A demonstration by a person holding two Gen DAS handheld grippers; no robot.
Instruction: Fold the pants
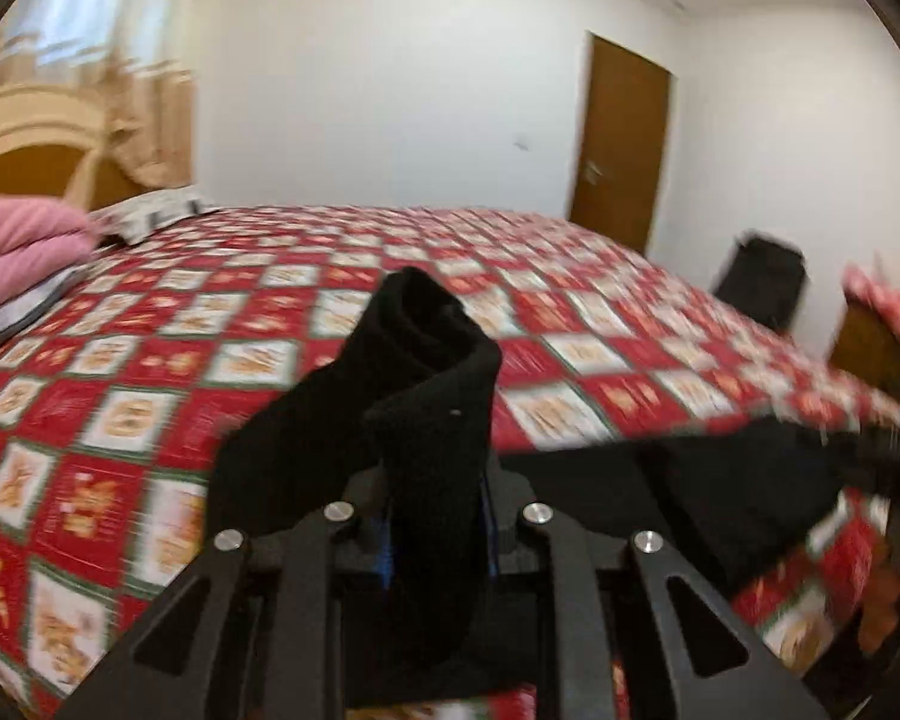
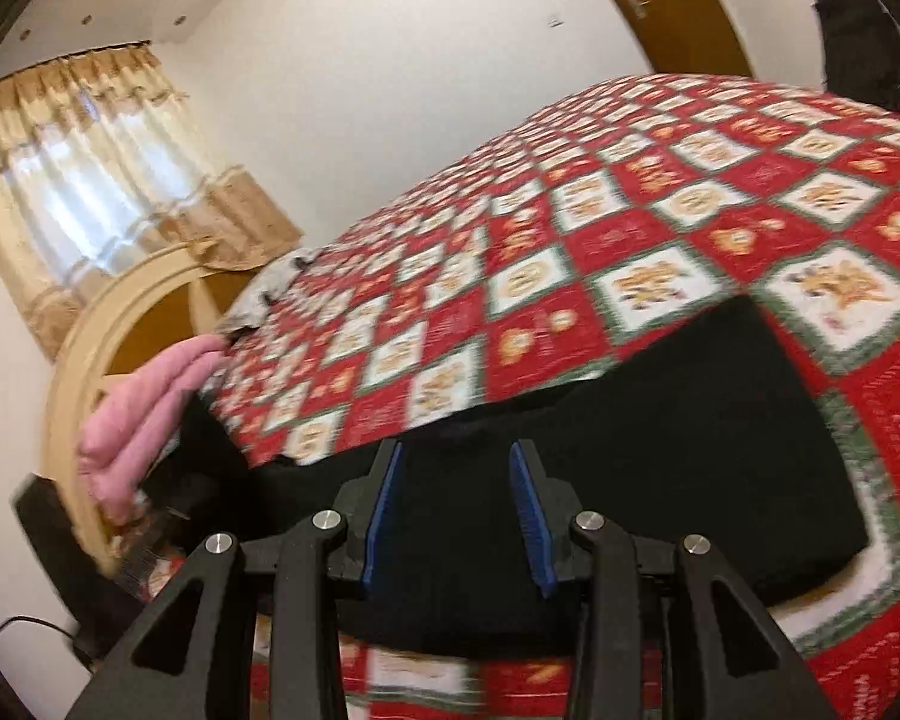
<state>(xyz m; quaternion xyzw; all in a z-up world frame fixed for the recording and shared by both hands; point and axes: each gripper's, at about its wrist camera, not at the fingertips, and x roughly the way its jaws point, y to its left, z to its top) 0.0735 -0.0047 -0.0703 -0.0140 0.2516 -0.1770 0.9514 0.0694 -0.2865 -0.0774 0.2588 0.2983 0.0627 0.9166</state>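
My left gripper (image 1: pixel 435 516) clamps the pants (image 1: pixel 414 372) at centre frame to lift a fold; the right gripper (image 2: pixel 459 516) stands half-wide, pants between, grip unclear.

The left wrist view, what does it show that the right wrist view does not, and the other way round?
Only the left wrist view shows the left gripper shut on a bunched fold of the black pants, lifted off the bed, and the whole brown door.

Only the right wrist view shows the right gripper, its blue pads apart over the flat pants, which lie between them, and a cable on the floor.

Both show the red checked bedspread, the pink pillows, the headboard and the curtains.
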